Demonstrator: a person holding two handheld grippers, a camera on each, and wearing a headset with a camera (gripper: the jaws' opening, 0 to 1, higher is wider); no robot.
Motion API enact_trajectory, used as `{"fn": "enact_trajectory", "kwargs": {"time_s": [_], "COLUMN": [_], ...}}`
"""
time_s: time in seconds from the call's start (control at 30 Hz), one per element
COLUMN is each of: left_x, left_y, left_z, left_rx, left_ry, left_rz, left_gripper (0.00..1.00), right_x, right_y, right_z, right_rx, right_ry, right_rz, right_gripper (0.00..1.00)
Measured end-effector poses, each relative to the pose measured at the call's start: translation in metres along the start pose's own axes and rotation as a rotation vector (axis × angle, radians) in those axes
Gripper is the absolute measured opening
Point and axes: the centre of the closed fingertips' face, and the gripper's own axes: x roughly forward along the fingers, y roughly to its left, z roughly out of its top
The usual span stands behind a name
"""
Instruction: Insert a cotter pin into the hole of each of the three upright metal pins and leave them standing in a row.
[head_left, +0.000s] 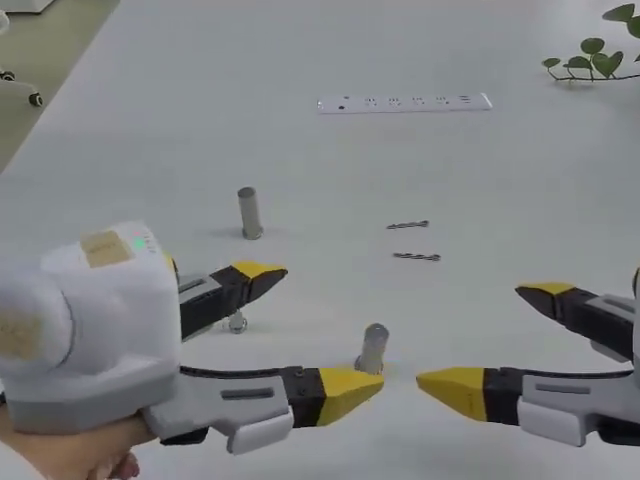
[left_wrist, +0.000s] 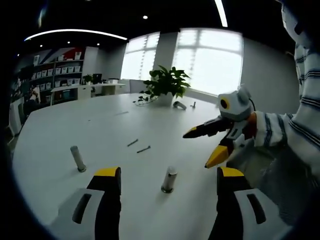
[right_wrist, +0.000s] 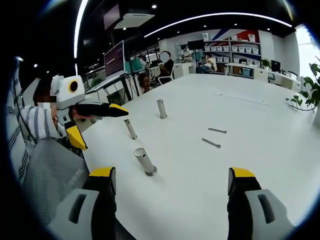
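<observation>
An open-plan office: a long white table with a power strip, a potted plant, shelves of boxes, big windows.

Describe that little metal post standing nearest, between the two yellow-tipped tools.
The post is a short, dull grey metal cylinder with a wider flat foot. It stands upright on the white table, between the yellow tips of the left gripper and the right gripper, both open. Nothing touches it, and no pin shows through it.
</observation>
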Motion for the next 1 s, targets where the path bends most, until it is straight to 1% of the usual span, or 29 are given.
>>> {"fn": "enact_trajectory", "kwargs": {"time_s": [0.07, 0.13, 0.2, 0.27, 0.33, 0.4, 0.53, 0.63, 0.73, 0.8, 0.83, 0.87, 0.9, 1.0], "left_x": [-0.004, -0.009, -0.014, -0.017, -0.021, -0.024, -0.029, -0.032, -0.034, -0.036, -0.038, -0.041, -0.042, -0.045], "left_y": [0.001, 0.002, 0.005, 0.006, 0.009, 0.012, 0.016, 0.02, 0.023, 0.026, 0.028, 0.032, 0.032, 0.031], "left_z": [-0.005, -0.01, -0.013, -0.013, -0.012, -0.012, -0.015, -0.02, -0.023, -0.027, -0.029, -0.032, -0.033, -0.037], "left_rx": [0.001, -0.001, -0.011, -0.039, -0.039, -0.035, -0.071, -0.099, -0.101, -0.096, -0.085, -0.058, -0.05, -0.074], "left_ry": [0.019, 0.039, 0.038, 0.031, 0.02, 0.022, 0.014, 0.019, 0.025, 0.039, 0.052, 0.073, 0.078, 0.08], "left_rz": [0.007, 0.012, 0.028, 0.035, 0.068, 0.093, 0.125, 0.153, 0.169, 0.18, 0.193, 0.215, 0.22, 0.22], "left_gripper": [0.85, 0.87, 0.88, 0.93, 0.99, 0.99, 0.99, 0.99, 0.99, 0.99, 0.99, 0.99, 0.99, 0.99], "right_x": [0.0, 0.001, 0.001, 0.001, 0.001, 0.001, 0.001, 0.0, -0.001, -0.002, -0.002, -0.002, -0.003, -0.004], "right_y": [0.0, -0.001, 0.0, 0.0, 0.001, 0.002, 0.002, 0.001, 0.001, 0.001, 0.001, 0.001, 0.0, -0.001], "right_z": [0.0, 0.001, 0.001, 0.001, 0.001, 0.001, 0.002, 0.004, 0.006, 0.007, 0.007, 0.007, 0.007, 0.008], "right_rx": [-0.004, -0.007, -0.009, -0.012, -0.012, -0.014, -0.018, -0.023, -0.029, -0.037, -0.041, -0.044, -0.053, -0.063], "right_ry": [0.002, 0.002, 0.001, 0.001, 0.003, 0.006, 0.006, 0.006, 0.005, 0.01, 0.014, 0.016, 0.022, 0.026], "right_rz": [0.0, -0.002, 0.0, 0.0, 0.002, 0.004, 0.005, 0.005, 0.006, 0.008, 0.008, 0.008, 0.006, 0.0], "right_gripper": [0.91, 0.91, 0.91, 0.91, 0.91, 0.91, 0.91, 0.9, 0.9, 0.89, 0.88, 0.87, 0.85, 0.83]}}
